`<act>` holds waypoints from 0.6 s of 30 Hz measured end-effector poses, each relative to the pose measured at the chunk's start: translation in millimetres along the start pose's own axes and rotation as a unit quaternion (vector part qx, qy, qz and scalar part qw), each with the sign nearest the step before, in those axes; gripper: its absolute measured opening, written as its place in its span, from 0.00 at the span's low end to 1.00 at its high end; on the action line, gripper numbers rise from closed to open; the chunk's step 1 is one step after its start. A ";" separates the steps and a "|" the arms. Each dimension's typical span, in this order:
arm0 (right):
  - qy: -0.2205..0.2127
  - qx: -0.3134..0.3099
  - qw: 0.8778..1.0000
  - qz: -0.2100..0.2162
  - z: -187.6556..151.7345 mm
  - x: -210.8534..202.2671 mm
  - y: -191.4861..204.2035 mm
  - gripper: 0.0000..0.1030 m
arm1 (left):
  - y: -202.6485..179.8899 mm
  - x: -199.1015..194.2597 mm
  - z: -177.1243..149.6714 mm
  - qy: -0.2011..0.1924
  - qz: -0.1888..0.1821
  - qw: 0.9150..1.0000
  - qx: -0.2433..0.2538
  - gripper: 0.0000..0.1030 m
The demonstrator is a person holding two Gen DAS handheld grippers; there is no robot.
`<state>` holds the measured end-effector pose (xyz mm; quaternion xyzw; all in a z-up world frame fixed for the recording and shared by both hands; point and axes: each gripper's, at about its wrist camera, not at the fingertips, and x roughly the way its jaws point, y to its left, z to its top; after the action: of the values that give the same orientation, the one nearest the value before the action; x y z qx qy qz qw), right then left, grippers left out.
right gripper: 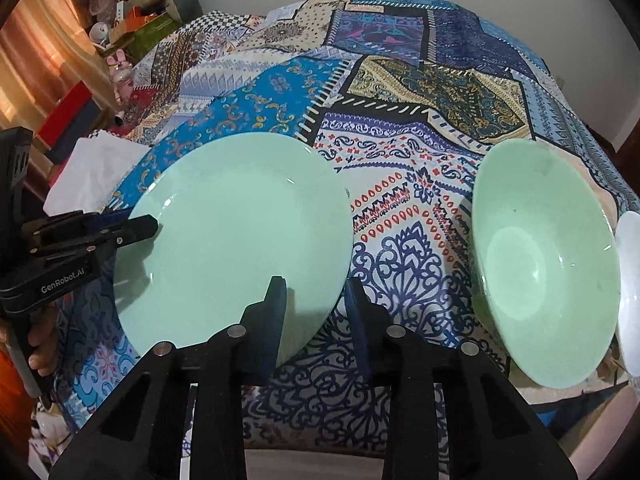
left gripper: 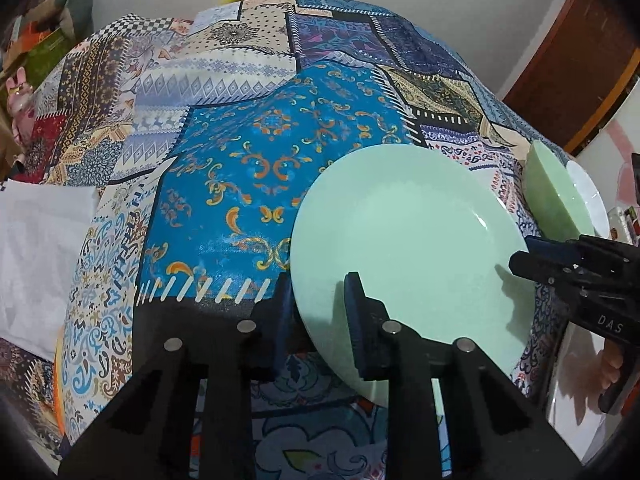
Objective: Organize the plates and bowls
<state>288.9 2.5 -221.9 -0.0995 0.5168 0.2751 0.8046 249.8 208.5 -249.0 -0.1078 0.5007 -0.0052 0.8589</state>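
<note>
A pale green plate (left gripper: 408,240) (right gripper: 240,232) lies on the patchwork cloth. My left gripper (left gripper: 319,280) (right gripper: 150,226) is shut on its left rim, one finger on top of the plate and the other at the rim's outer side. My right gripper (right gripper: 316,282) (left gripper: 520,258) is shut on the opposite rim in the same way. To the right, apart from the plate, stands a green bowl (right gripper: 548,272) (left gripper: 556,196). A white dish (right gripper: 630,292) (left gripper: 588,196) sits just past the bowl, cut off by the edge of the view.
The patchwork cloth (left gripper: 260,152) covers the whole surface and drops away at its edges. A white sheet (left gripper: 40,248) (right gripper: 92,168) lies at the left. Boxes and soft toys (right gripper: 132,20) crowd the far left, and a wooden door (left gripper: 580,60) stands at the right.
</note>
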 end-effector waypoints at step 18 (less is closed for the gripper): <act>0.001 -0.006 1.000 0.001 -8.3 -4.9 2.7 0.27 | -6.1 -11.9 -12.1 -0.005 -0.012 1.000 -0.002 0.25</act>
<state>279.4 -0.7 -220.9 -0.1036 0.5158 0.2789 0.8034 234.1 201.7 -243.3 -0.1160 0.4950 -0.0139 0.8610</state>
